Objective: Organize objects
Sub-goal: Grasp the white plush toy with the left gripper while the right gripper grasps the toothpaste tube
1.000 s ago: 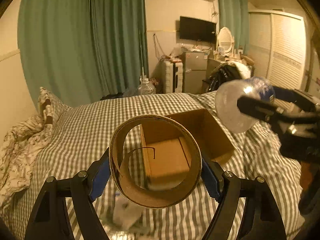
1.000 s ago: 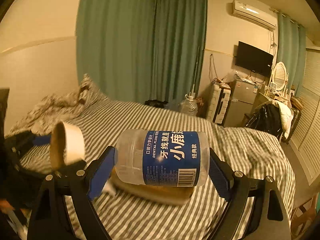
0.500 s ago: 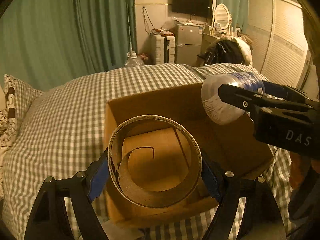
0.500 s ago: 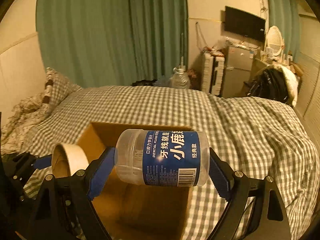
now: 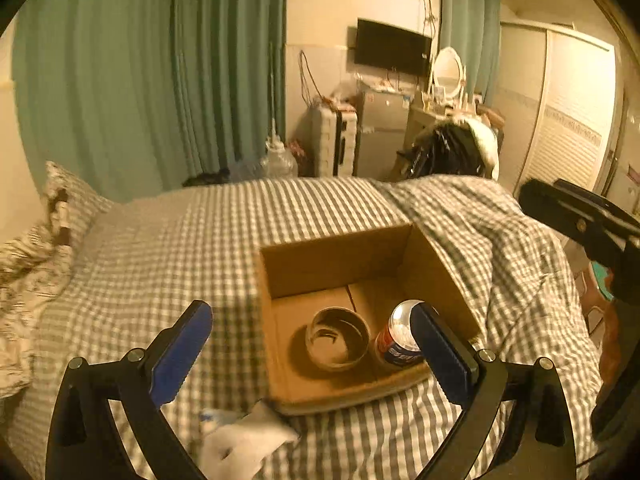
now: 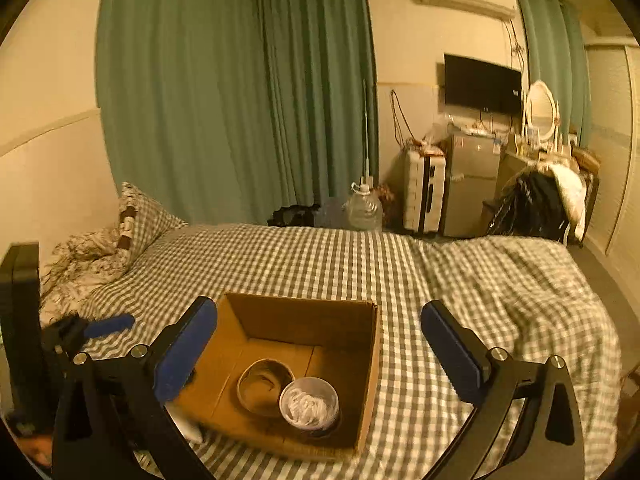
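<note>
both hand-held grippers, left (image 5: 310, 346) and right (image 6: 318, 344), are opening, nothing between them. lift clear of the box (image 6: 370, 344); the white packet (image 5: 244, 442) at six o'clock comes next.

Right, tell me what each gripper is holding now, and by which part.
Nothing. The left gripper and right gripper are opening, empty; the tape roll and floss jar sit in the cardboard box.

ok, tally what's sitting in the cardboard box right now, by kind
Tape roll: 1
Clear jar with blue label: 1
Total in the cardboard box: 2
</note>
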`<state>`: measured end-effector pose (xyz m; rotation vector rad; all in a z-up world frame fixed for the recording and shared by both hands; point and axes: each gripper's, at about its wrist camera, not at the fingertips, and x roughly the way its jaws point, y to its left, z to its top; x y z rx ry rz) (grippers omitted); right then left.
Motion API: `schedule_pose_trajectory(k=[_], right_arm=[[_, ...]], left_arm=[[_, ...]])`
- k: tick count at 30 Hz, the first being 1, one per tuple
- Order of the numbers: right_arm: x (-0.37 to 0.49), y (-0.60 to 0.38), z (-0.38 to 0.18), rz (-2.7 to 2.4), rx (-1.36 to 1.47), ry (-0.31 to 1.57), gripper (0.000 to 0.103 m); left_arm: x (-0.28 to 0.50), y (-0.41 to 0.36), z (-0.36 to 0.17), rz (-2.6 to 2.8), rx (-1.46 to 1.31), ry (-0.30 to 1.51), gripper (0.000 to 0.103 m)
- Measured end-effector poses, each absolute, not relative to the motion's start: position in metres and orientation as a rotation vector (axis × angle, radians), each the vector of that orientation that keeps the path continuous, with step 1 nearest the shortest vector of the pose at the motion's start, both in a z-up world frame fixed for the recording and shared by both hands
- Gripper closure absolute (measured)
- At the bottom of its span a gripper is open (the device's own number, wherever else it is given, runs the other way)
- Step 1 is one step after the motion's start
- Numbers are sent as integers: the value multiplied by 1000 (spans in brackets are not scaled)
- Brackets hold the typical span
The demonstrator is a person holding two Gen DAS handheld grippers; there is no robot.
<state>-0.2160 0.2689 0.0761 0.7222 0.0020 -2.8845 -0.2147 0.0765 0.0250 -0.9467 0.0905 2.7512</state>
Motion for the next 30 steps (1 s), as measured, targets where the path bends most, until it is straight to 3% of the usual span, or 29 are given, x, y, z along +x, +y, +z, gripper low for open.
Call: schedule_pose_trajectory(k=[5, 10, 24, 30], right_arm=[[-157, 249, 108, -2862, 673, 91, 0], [-103, 223, 101, -2808, 674, 164, 0], [-48, 120, -92, -2458, 1123, 255, 1], [-50, 69, -138, -2291, 1157, 413, 1]], left_arm=[[-160, 36, 58, 2800, -887, 58, 0], [-110, -6, 57, 2839, -899, 48, 0], [-29, -62, -78, 2861, -1194, 67, 0], [-24, -78, -83, 2885, -1180, 126, 0]])
